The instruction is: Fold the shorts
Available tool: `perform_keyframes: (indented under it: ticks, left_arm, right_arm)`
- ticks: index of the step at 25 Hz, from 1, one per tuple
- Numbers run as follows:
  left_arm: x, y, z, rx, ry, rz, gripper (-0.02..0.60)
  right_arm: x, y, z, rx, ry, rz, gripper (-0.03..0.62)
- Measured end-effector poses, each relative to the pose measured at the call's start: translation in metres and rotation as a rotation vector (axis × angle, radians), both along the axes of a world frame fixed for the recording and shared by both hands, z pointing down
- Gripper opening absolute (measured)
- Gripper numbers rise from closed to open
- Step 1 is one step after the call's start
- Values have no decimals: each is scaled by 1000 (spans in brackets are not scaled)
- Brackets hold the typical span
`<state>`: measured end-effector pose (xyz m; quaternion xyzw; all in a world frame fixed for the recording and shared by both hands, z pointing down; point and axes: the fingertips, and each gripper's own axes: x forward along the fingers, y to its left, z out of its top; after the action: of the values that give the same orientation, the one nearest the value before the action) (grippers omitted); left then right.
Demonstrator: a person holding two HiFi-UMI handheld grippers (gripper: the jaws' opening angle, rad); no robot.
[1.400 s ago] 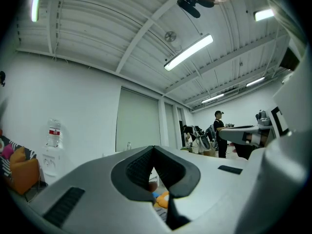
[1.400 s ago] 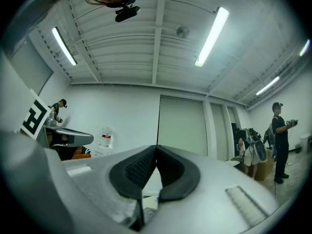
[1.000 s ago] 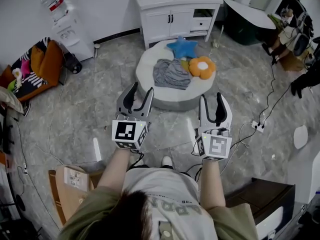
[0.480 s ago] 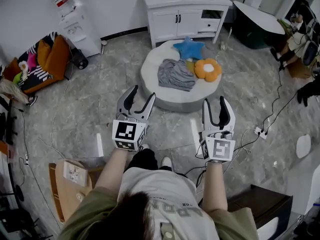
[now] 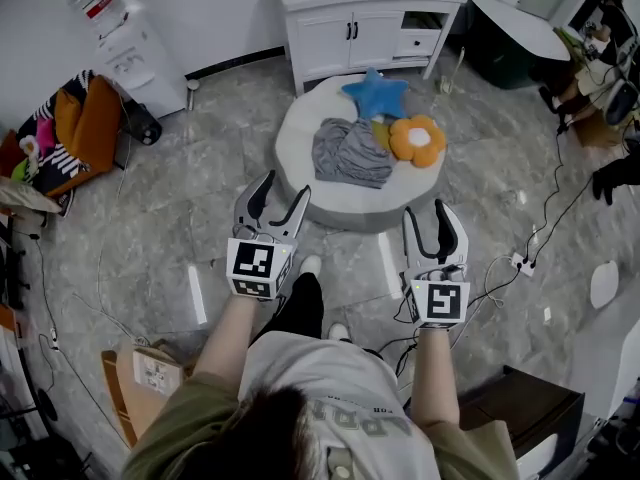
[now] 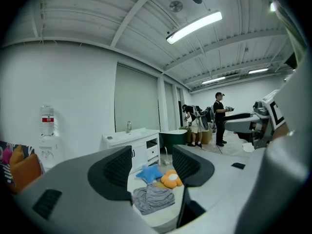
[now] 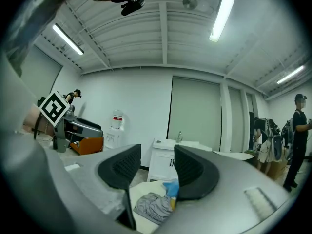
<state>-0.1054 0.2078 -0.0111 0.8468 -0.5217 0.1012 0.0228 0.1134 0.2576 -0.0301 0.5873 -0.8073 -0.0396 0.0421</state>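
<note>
So the shorts (image 5: 348, 153) haven't been touched yet, they're a crumpled grey heap on top of a round white pouf (image 5: 300, 133), toward its front half. Just behind them on the same pouf is a blue star cushion (image 5: 375, 93), and an orange flower cushion (image 5: 416, 140) sits right beside the shorts on the right, looks like it's touching them. Both tools are out in front of the person, short of the pouf and over the marble floor (image 5: 180, 228). The left gripper (image 5: 281, 190) has its jaws apart with nothing in between; in its own view you just see the shorts and cushions in the distance through the gap. Same deal with the right gripper (image 5: 430, 218): jaws spread, nothing held, pointing at the pouf from the right. The two are well apart from each other, with the person's dark trouser leg and white shoe (image 5: 310, 265) between them. Behind the pouf there's a white cabinet (image 5: 355, 23) against the wall, a water dispenser (image 5: 120, 43) off to the left, and a cardboard box (image 5: 150, 373) on the floor by the person's left side.
</note>
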Motion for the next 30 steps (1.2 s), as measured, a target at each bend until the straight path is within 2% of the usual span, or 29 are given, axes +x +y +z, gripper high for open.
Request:
perform_keyframes:
  ticks: [4, 8, 12, 16, 19, 24, 27, 30]
  left_arm:
    - [-18, -63, 4, -25, 7, 39, 253]
    - [-31, -114, 16, -62, -17, 98, 253]
    - [-33, -149, 33, -97, -41, 133, 253]
    - [-24, -162, 64, -164, -69, 151, 255]
    - [-14, -168, 94, -231, -92, 140, 261]
    - [5, -173, 140, -346, -144, 103, 267]
    - [16, -175, 155, -389, -162, 66, 268]
    - [22, -178, 173, -423, -160, 35, 270]
  right_arm:
    - [-20, -57, 5, -40, 18, 24, 202]
    - [-30, -101, 14, -81, 14, 67, 202]
    - [-29, -136, 29, -125, 35, 80, 202]
    - [-19, -158, 51, -182, 56, 70, 202]
    - [-7, -175, 73, -230, 89, 24, 202]
    - [6, -203, 104, -299, 133, -110, 202]
    - [14, -214, 132, -359, 142, -184, 202]
    - [15, -220, 167, -412, 203, -256, 202]
